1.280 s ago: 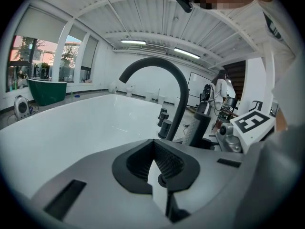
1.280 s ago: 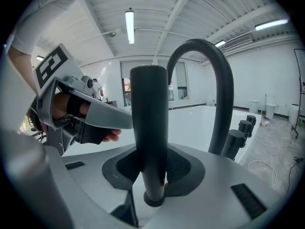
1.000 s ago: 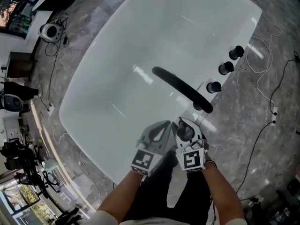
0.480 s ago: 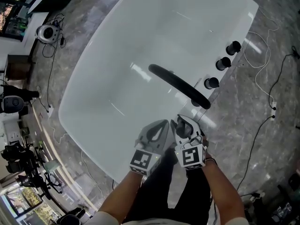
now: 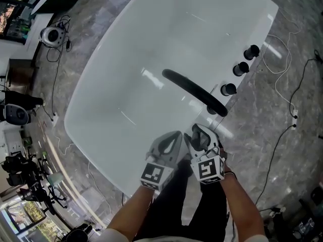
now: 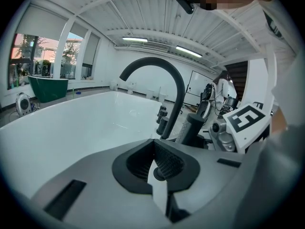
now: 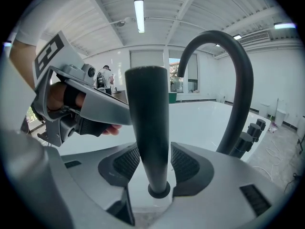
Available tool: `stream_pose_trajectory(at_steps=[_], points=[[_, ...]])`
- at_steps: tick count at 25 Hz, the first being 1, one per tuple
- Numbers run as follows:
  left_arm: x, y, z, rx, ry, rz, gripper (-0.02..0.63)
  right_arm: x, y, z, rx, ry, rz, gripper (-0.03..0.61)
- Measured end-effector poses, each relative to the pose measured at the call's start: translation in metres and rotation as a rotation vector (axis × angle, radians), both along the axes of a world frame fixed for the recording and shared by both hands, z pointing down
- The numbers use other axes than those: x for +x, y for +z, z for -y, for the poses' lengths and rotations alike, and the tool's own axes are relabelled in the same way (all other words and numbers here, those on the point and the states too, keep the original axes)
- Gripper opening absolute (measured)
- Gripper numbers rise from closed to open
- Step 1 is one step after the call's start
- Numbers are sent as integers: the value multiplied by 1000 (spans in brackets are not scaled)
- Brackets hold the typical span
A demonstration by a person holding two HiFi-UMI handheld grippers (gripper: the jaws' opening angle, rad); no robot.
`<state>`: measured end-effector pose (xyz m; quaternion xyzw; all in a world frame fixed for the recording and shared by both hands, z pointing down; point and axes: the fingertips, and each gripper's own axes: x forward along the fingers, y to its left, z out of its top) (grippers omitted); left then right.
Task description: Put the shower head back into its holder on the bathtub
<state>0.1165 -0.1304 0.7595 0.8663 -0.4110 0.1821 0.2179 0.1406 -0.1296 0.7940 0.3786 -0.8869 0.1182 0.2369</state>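
Note:
The black shower head point(image 7: 147, 128) stands upright with its foot in the round holder point(image 7: 158, 191) on the white bathtub's rim point(image 7: 143, 213). My right gripper point(image 7: 156, 162) is around it and its jaws are opening. A gap shows at the right pad point(image 7: 185, 164), and the left pad point(image 7: 127, 162) sits very close to the handle. In the head view the right gripper point(image 5: 200, 136) is at the tub's near edge. My left gripper point(image 5: 169, 144) is just to its left, shut and holding nothing. In the left gripper view the shut left gripper point(image 6: 155, 168) points past the shower head point(image 6: 191, 128).
The black arched faucet point(image 5: 194, 92) reaches over the bathtub point(image 5: 151, 44) just beyond my grippers. Three black knobs point(image 5: 240, 68) line the right rim. Cables point(image 5: 282, 150) trail over the grey marble floor on the right. Equipment point(image 5: 53, 34) sits on the floor at the left.
The right gripper's jaws stand wider around the shower head than before. Both hands have stayed where they were at the tub's edge.

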Motion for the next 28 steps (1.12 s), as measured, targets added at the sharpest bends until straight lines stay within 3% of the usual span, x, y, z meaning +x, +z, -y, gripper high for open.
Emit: stream_pose_trajectory(at_steps=[8, 11, 14, 20, 28], points=[[-6, -18, -20, -24, 20, 2, 5, 47, -3, -55, -136, 176, -13, 181], [0, -47, -39, -41, 54, -9, 6, 51, -43, -78, -154, 217, 16, 181], [11, -95, -57, -37, 98, -25, 5, 41, -115, -80, -97, 230, 72, 151], [46, -208, -65, 36, 183, -98, 5, 47, -257, -62, 51, 359, 181, 43], [80, -300, -88, 115, 225, -132, 5, 70, -343, -79, 123, 369, 195, 14]])
